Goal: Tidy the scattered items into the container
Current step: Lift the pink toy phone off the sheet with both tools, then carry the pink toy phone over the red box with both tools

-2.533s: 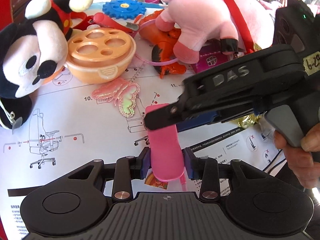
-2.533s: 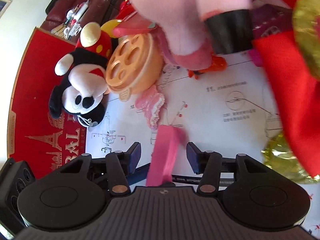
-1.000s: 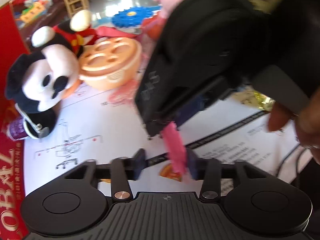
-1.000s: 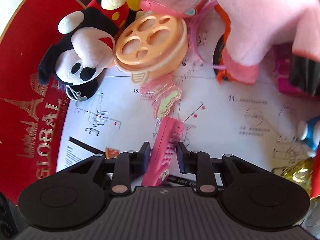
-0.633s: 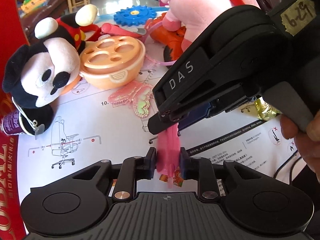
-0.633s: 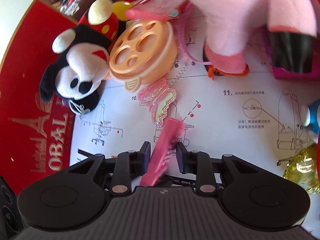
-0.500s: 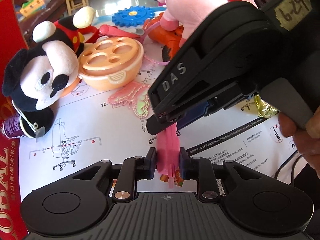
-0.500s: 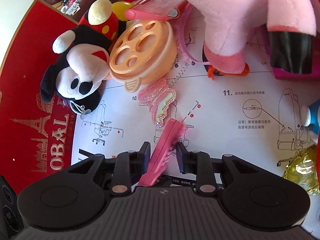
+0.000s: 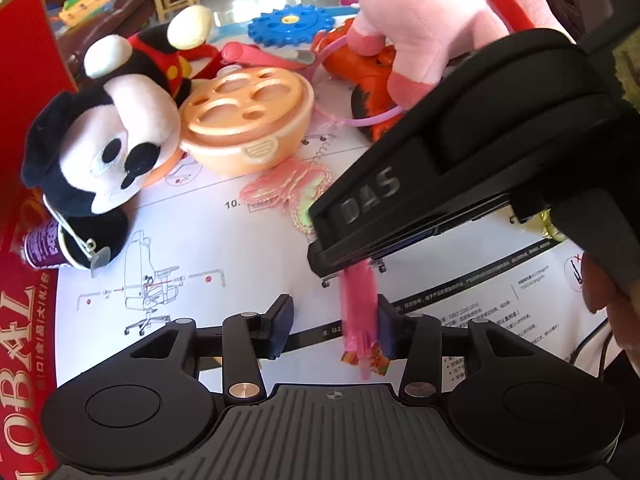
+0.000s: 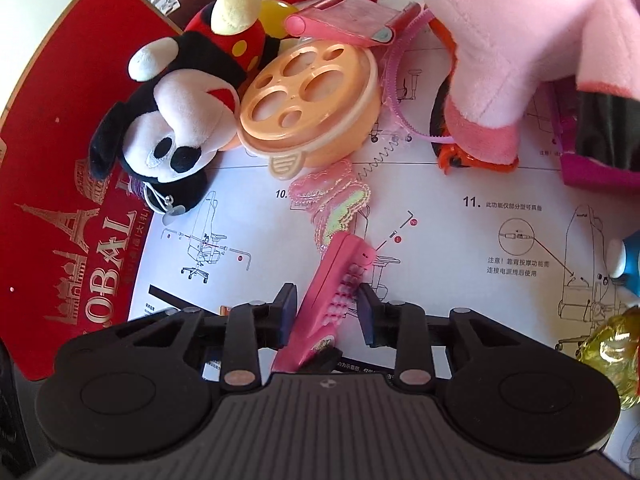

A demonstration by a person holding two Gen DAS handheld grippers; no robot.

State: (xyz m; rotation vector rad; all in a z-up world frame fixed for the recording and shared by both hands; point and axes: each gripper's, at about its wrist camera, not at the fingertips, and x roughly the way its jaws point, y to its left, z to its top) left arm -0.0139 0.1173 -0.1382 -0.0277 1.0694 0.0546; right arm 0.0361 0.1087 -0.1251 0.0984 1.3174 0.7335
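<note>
Two grippers are meeting over the desk (image 10: 460,240): the left gripper (image 9: 334,326) is spreading wide, one finger touching the pink toy phone (image 10: 332,292), which the right gripper (image 10: 326,308) is clasping; beyond is lying a peach lidded bowl (image 10: 308,116).

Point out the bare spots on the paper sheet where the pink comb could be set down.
Bare paper lies below the Mickey plush and left of the butterfly clip, around the chair drawing. More lies right of the comb, around step 11. The far side is crowded: orange lid, pink pig plush, orange toy.
</note>
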